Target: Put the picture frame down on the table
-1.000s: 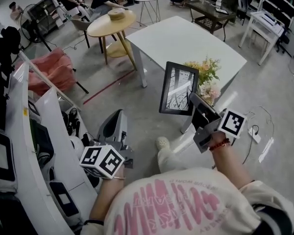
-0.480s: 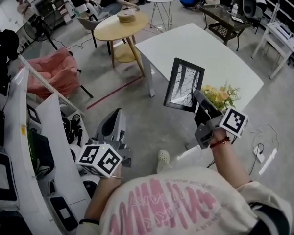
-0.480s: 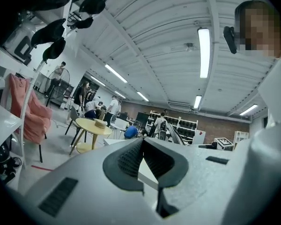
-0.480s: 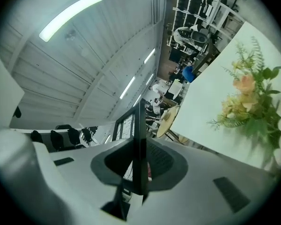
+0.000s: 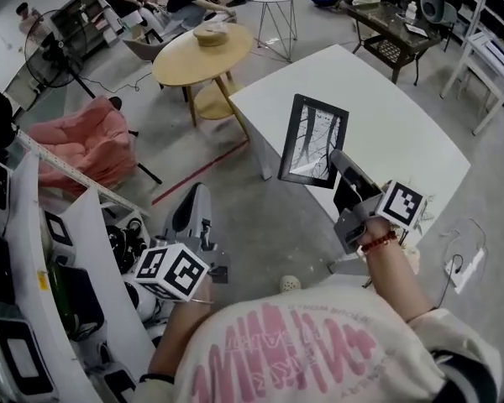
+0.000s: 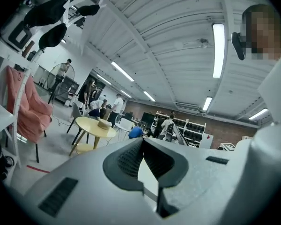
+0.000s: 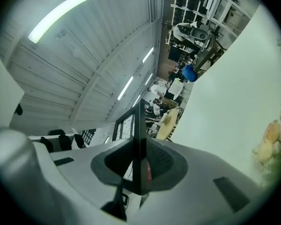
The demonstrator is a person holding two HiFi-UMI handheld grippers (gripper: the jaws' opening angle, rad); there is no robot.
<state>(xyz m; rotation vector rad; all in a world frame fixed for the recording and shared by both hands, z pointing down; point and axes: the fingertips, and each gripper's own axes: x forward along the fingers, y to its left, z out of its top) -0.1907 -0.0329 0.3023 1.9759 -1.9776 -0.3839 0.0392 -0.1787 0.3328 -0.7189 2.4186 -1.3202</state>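
Observation:
The picture frame (image 5: 313,139) is black with a black-and-white tree print. It is held upright in the air over the near edge of the white table (image 5: 395,116). My right gripper (image 5: 336,161) is shut on the frame's lower right edge. In the right gripper view the frame (image 7: 139,125) stands edge-on between the jaws, with the table (image 7: 225,93) to its right. My left gripper (image 5: 199,198) hangs low at the left, away from the table, with its jaws together and nothing in them. In the left gripper view the left gripper's tips (image 6: 143,140) meet.
A round yellow table (image 5: 203,50) stands beyond the white table's left corner, with a pink chair (image 5: 80,137) further left. White shelving (image 5: 84,242) with devices runs along my left. A dark coffee table (image 5: 392,30) and several people are at the back. Flowers (image 7: 271,139) lie at the right.
The frame in my right gripper has moved forward, from beside the table's near edge to over it. The flowers have dropped out of the head view. My left gripper has hardly moved.

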